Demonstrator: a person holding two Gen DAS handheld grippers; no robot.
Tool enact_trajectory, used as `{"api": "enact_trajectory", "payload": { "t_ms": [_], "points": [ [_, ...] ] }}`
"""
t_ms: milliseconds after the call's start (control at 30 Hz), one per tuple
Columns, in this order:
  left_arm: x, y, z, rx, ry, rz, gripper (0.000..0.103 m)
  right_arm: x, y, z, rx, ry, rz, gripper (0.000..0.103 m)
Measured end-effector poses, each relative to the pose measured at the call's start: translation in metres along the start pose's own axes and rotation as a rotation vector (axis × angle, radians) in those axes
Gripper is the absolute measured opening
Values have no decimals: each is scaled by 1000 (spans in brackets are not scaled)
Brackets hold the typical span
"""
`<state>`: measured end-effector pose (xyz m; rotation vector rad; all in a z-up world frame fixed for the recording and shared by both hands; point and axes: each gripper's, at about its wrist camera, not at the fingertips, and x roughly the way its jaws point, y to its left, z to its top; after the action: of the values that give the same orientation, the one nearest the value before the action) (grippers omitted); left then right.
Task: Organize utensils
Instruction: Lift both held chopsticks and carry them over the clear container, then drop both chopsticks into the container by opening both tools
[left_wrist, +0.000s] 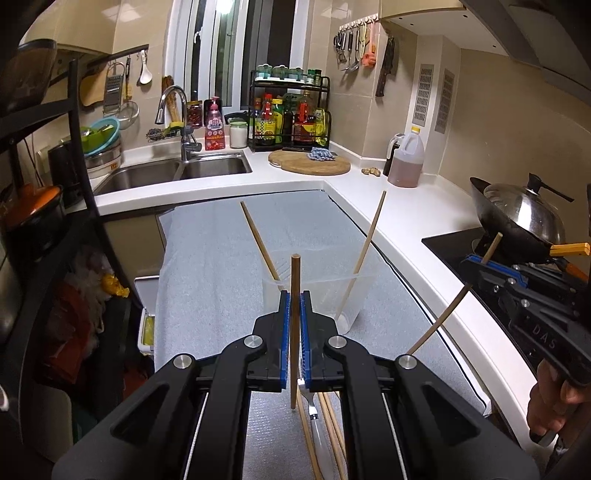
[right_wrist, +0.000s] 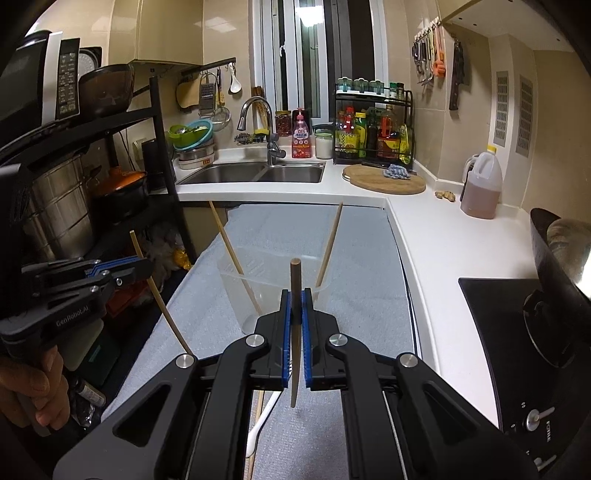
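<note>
- Two chopsticks lean in your clear container (left_wrist: 317, 284), frame centre.
- Your left gripper (left_wrist: 294, 306) pinches one upright chopstick (left_wrist: 294, 280).
- Your right gripper (right_wrist: 295, 306) pinches another chopstick (right_wrist: 295, 280).

2 wooden chopsticks (left_wrist: 369, 236) leaning apart in clear plastic container (left_wrist: 325, 291), on mat

Left tongs (left_wrist: 294, 295): matte black plastic linkage arms, angular with triangular cut-outs; round silver pivot screws at each joint; blue ribbed pads (left_wrist: 283, 332) lining the inner faces of both fingers. Seen from the side, the body bears white lettering "GenRobot.AI".

Right tongs (right_wrist: 295, 295): same black build, silver screws, blue pads; raised "DAS" lettering on the handle.

Left hand (right_wrist: 40, 391) and right hand (left_wrist: 554, 402): bare skin, no sleeve visible.
</note>
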<state>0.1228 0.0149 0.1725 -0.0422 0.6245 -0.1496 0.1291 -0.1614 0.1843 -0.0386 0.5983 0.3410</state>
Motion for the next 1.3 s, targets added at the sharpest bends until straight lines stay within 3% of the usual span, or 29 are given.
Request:
{"api": "enact_trajectory", "payload": {
  "t_ms": [200,567,700,900,1067,1133,1200,1233,1300],
  "points": [
    [-17,2,34,4,-26,-32,5,-13,-1,46,6,-34,26,6],
    [-35,4,114,-17,-199,-71,5,-10,-4,123,7,-174,32,6],
    [-10,11,121,-43,-210,-46,5,17,-12,120,43,-180,24,6],
    [55,19,98,-46,-89,-11,5,71,-18,97,47,-95,25,6],
    [84,20,76,-43,-18,3,5,99,-20,78,52,-44,32,6],
    [90,20,70,-38,4,6,6,106,-17,70,38,-22,35,9],
    [90,21,67,-39,15,10,14,109,-16,65,30,-4,24,12],
    [86,21,66,-38,8,11,23,109,-17,64,34,1,23,15],
    [71,20,69,-33,-23,16,26,103,-19,65,44,-5,8,35]
  ]
}}
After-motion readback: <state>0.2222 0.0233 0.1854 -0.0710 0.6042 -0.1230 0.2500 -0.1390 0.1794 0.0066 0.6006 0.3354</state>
